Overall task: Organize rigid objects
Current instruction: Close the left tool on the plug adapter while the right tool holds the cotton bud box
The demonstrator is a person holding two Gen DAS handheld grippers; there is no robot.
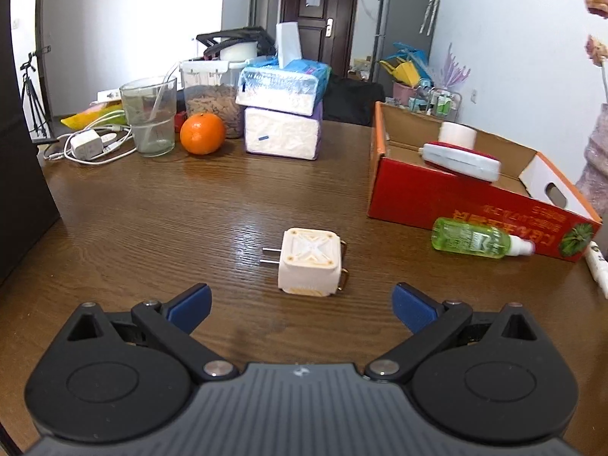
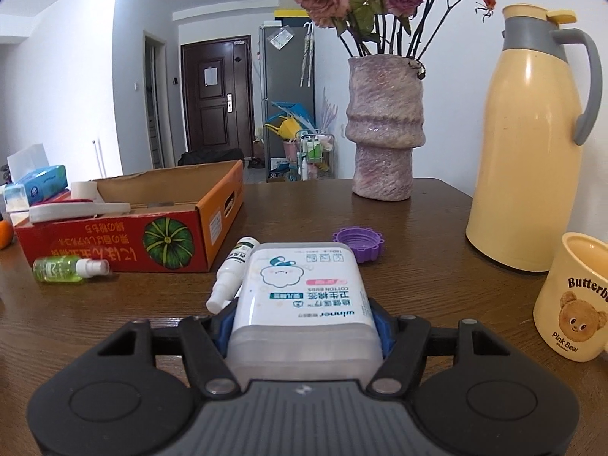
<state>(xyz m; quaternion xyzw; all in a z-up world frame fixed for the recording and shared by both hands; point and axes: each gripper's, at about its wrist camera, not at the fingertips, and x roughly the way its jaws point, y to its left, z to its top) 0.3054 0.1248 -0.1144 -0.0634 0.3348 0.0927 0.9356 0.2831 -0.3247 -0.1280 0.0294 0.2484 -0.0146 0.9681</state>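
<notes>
Blue fingers (image 2: 378, 326) clamping cotton bud box (image 2: 304, 292), left gripper (image 1: 302, 302) agape, empty

Red-orange box (image 1: 448, 201), green spray bottle (image 1: 471, 238), cream charger (image 1: 308, 263), blue-padded claw (image 1: 302, 306).

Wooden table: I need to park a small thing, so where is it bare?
Bare wood of the wooden table lies between the round orange and the cream cube plug adapter. Crowded: the far edge by the stacked tissue packs, and beside the red cardboard box, where the green spray bottle lies.
</notes>
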